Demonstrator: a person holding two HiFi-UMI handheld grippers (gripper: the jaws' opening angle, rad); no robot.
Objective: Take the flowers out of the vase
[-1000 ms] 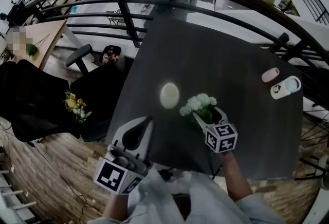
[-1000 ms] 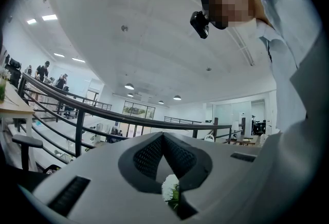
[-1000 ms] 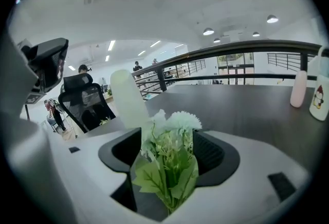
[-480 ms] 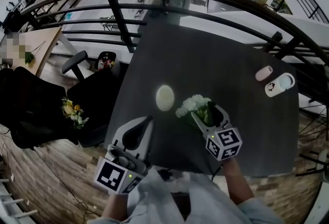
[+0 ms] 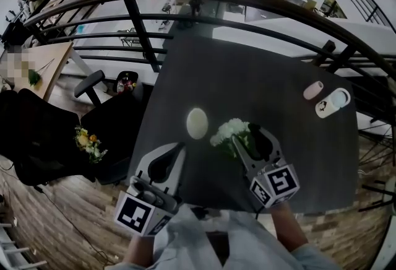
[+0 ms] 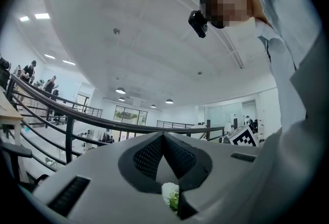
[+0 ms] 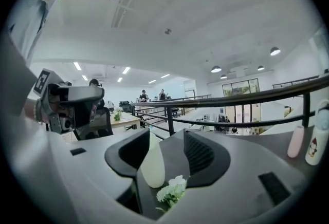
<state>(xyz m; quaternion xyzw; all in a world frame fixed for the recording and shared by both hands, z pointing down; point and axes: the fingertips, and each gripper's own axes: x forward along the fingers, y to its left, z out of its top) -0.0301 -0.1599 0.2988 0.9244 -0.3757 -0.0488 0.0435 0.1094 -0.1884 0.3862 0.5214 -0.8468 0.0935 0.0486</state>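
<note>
A cream vase (image 5: 197,123) stands empty on the dark table (image 5: 297,157). The white flowers (image 5: 230,131) lie on the table just right of it. My right gripper (image 5: 250,137) hangs above the flowers, raised off the table. Its jaws are closing with a gap still between them, and nothing is pressed in them. In the right gripper view the vase (image 7: 152,164) and flowers (image 7: 172,189) show low beyond the jaws (image 7: 167,138). My left gripper (image 5: 180,146) rests shut over the table's front left edge. The flowers (image 6: 169,194) peek below its tips (image 6: 163,136).
A pink tube (image 5: 312,90) and a white case (image 5: 332,103) lie at the table's far right. A black railing (image 5: 142,21) curves behind the table. Black chairs with a yellow bouquet (image 5: 88,142) stand at the left, over a wooden floor.
My right gripper has risen toward the camera, away from the flowers, and its jaws have narrowed. The flowers, the vase and the left gripper have stayed in place.
</note>
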